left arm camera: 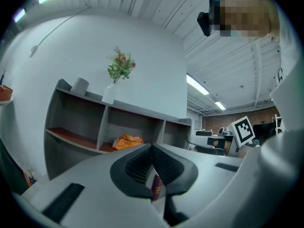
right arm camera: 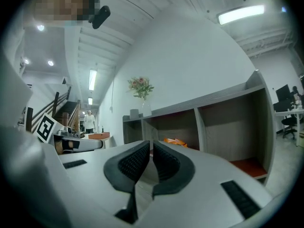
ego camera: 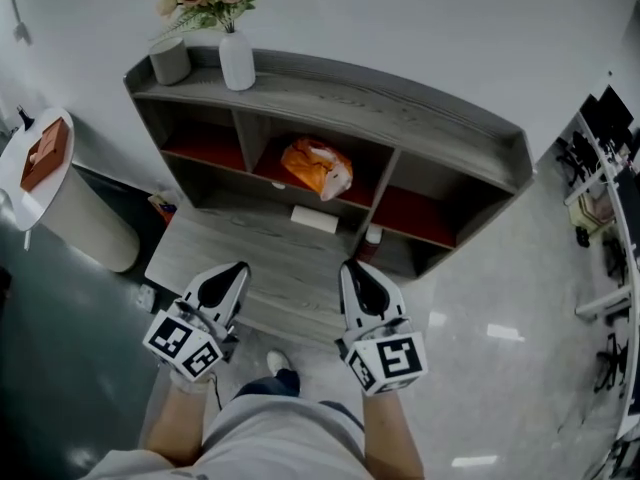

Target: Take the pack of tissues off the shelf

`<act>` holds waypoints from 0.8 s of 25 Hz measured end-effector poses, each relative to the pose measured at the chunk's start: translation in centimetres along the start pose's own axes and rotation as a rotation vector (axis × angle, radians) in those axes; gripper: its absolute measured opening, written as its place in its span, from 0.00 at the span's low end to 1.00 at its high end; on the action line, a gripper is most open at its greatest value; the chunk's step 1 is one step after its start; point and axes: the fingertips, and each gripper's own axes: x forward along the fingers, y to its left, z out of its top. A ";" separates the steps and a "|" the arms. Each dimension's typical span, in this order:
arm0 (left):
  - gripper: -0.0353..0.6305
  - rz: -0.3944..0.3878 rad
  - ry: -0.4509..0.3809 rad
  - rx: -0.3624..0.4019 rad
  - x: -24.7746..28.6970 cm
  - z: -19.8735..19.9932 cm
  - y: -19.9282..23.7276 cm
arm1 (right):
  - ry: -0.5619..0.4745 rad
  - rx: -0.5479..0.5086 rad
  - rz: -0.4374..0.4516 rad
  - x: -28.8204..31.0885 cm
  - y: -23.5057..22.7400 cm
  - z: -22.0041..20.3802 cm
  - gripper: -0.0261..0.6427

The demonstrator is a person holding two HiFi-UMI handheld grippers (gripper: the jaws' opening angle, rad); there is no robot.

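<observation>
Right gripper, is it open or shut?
Shut. The right gripper shows its pads closed together in its own view, with nothing between them.

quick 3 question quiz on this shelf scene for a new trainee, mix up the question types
1. Which compartment of the shelf holds the orange pack? A left, B middle, C right.
2. True or false: the flower vase stands on the floor.
3. Fill in: the left tongs and right tongs are both ____, with nothing held.

Key: 1 B. 2 false, it stands on top of the shelf. 3 shut.
</observation>
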 end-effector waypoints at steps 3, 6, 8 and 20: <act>0.08 -0.003 0.010 0.008 1.3 0.5 2.6 | 0.010 -0.045 -0.020 4.0 -0.9 0.3 0.07; 0.08 0.015 0.026 0.004 1.9 0.7 5.2 | 0.019 -0.090 -0.052 7.4 -2.1 0.6 0.07; 0.08 0.035 0.029 -0.004 2.1 0.9 6.6 | 0.023 -0.108 -0.067 9.6 -3.0 0.9 0.07; 0.08 0.176 0.063 -0.031 2.6 1.3 8.7 | 0.190 -0.152 -0.143 19.4 -6.8 -1.1 0.29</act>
